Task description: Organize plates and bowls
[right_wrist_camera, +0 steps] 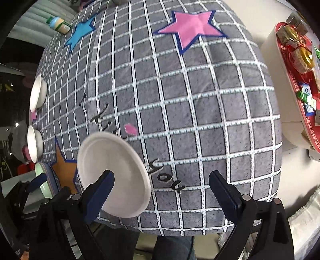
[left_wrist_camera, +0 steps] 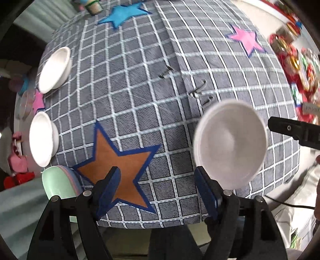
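A white plate lies near the front edge of the grey checked tablecloth; it also shows in the right wrist view. Two white bowls sit at the left edge, also in the right wrist view. A stack of pastel plates, green on top, lies at the front left corner. My left gripper is open and empty over the orange star. My right gripper is open and empty, its left finger beside the white plate.
A red tray of small items stands on a white stand to the right. A jar lies at the table's far left. Blue, pink and orange stars mark the cloth.
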Available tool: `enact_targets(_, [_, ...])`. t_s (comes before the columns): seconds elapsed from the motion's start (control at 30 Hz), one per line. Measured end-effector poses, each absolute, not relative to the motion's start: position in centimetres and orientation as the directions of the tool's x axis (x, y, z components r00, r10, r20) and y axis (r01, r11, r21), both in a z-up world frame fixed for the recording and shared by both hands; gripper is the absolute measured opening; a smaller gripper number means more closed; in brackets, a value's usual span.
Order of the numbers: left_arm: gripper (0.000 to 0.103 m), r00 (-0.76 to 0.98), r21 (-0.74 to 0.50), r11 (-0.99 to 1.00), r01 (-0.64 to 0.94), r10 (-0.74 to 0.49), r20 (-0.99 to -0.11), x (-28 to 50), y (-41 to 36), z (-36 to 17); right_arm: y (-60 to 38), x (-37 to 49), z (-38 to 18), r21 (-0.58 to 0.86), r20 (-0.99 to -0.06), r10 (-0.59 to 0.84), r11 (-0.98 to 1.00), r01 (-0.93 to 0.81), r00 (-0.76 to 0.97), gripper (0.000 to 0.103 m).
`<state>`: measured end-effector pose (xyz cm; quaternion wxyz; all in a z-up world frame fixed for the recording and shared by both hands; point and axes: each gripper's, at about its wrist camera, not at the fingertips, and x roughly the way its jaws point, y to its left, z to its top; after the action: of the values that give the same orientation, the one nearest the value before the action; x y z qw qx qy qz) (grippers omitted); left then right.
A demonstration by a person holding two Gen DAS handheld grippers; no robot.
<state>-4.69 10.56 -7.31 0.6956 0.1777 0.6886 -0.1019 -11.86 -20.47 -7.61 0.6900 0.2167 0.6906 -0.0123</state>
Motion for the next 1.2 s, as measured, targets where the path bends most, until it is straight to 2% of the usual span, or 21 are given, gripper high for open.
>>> enact_targets(0.17, [0.079, 0.066, 0.103, 0.928, 0.358, 0.085, -0.994, -4.2, 10.0, -5.6, -20.4, -10.8, -5.8, 0.28, -0.96, 0.267, 0.906, 0.317, 0.084, 0.097])
enact_targets(0.37, [0.079, 0.097, 0.081, 0.947, 0.309, 0.054, -0.994, -1.8, 14.6, -4.5, -15.9, -8.5, -4.6, 0.283, -0.959, 0.261, 0.913, 0.294, 0.114, 0.097])
enact_targets(0.67, [0.079, 0.092, 0.11, 0.963, 0.246, 0.09, -0.992, 3.5, 26.3, -5.6, -4.3, -3.9, -3.9, 0.274, -0.961, 0.256, 0.929, 0.249, 0.102, 0.097])
enact_targets(1.0, [0.079, 0.058, 0.132, 0.991, 0.025, 0.13, -0.99, 9.4, 40.0, -8.0, 11.0, 1.5, -5.7, 0.264, -0.964, 0.264, 0.963, 0.052, -0.001, 0.097])
enact_targets(1.2, [0.079, 0.04, 0.14, 0.989, 0.054, 0.138, -0.99, 11.5, 43.0, -10.3, 15.8, 4.0, -7.7, 0.254, -0.965, 0.255, 0.967, 0.019, -0.054, 0.097])
